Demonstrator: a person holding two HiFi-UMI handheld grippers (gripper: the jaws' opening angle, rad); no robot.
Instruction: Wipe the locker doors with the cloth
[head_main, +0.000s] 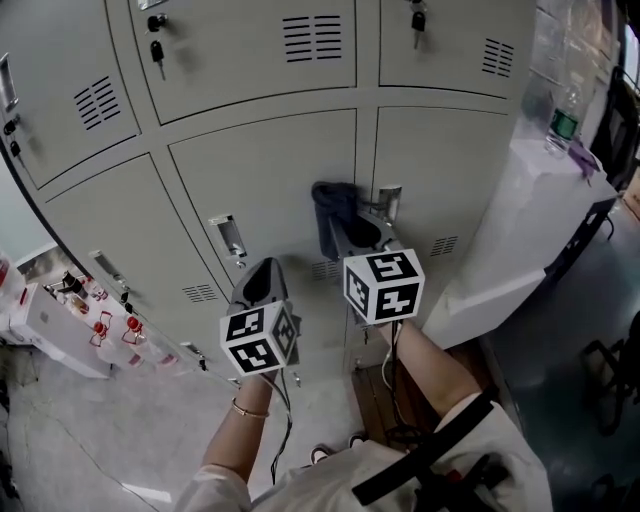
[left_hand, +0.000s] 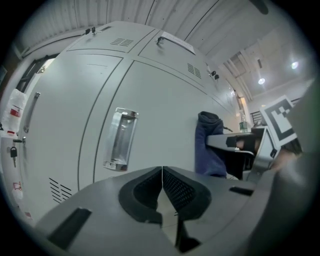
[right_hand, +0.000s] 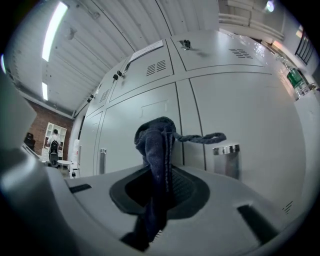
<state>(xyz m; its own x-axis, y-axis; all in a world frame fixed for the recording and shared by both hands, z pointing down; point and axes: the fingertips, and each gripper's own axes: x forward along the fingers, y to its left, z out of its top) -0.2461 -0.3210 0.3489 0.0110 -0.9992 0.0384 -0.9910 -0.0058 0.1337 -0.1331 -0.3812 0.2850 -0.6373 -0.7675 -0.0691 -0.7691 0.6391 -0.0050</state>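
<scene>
Grey locker doors (head_main: 270, 170) fill the head view, each with a recessed metal handle (head_main: 229, 237). My right gripper (head_main: 350, 232) is shut on a dark blue cloth (head_main: 334, 208), and the bunched cloth is held up against the seam between two lower doors. In the right gripper view the cloth (right_hand: 156, 150) sticks out from between the jaws, a thin strand trailing right toward a handle (right_hand: 225, 159). My left gripper (head_main: 262, 283) is shut with nothing in it, a little short of the door below a handle (left_hand: 120, 140). The left gripper view shows the cloth (left_hand: 207, 145) off to the right.
Keys (head_main: 157, 52) hang in locks on the upper doors. A white cabinet (head_main: 530, 230) with a green-labelled bottle (head_main: 565, 122) stands to the right of the lockers. A white shelf with red items (head_main: 80, 310) sits at the lower left.
</scene>
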